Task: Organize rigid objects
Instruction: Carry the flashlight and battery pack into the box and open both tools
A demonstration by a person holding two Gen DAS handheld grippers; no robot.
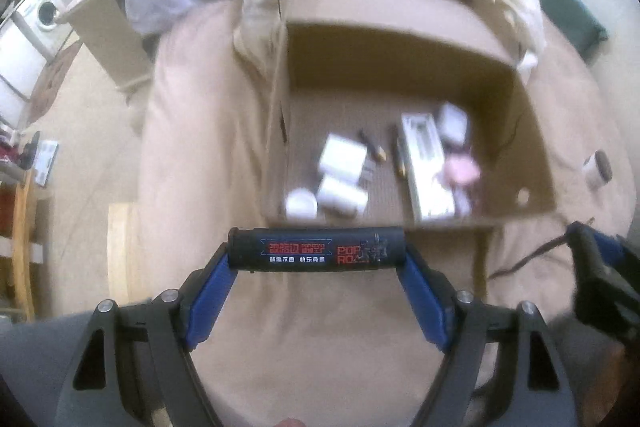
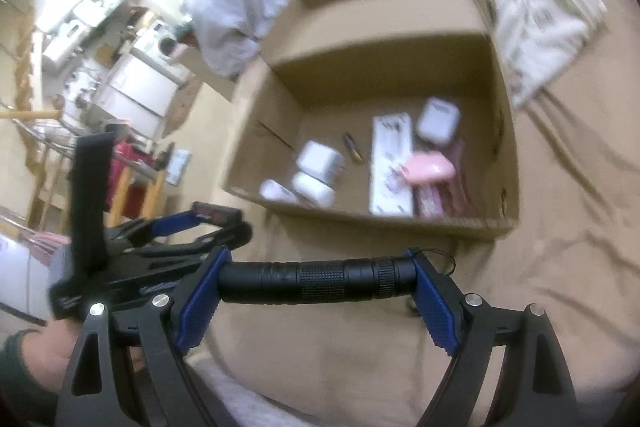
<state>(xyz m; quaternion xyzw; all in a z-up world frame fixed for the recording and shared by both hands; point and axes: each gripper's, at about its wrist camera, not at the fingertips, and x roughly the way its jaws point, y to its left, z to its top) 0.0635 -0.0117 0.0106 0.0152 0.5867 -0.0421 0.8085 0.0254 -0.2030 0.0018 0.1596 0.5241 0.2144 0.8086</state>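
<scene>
Currently, left wrist view: the left gripper is closed on a black printed tube, held crosswise by its two ends between the blue pads. The tube hangs over the beige bedsheet, just short of the near wall of an open cardboard box. Judgement: the tube looks rigid and light; an end-to-end hold on a round, smooth body could let it roll or slip out, so a grip across the middle would be safer. Box contents: a round white case, two white blocks beside it, a small dark pen-like item, a long white packet, a white pouch and something pink. A small jar lies on the bed outside the box, to the right. The right gripper shows at the right edge.

Right wrist view: the right gripper is clamped on a black flashlight, also end to end, over the sheet near the box. Judgement: metal, stiff, heavier than the tube; its knurled bands offer good friction, and its wrist cord could snag on the box wall. The same items sit on the box floor, with open space in the middle. The left gripper is alongside at left.
</scene>
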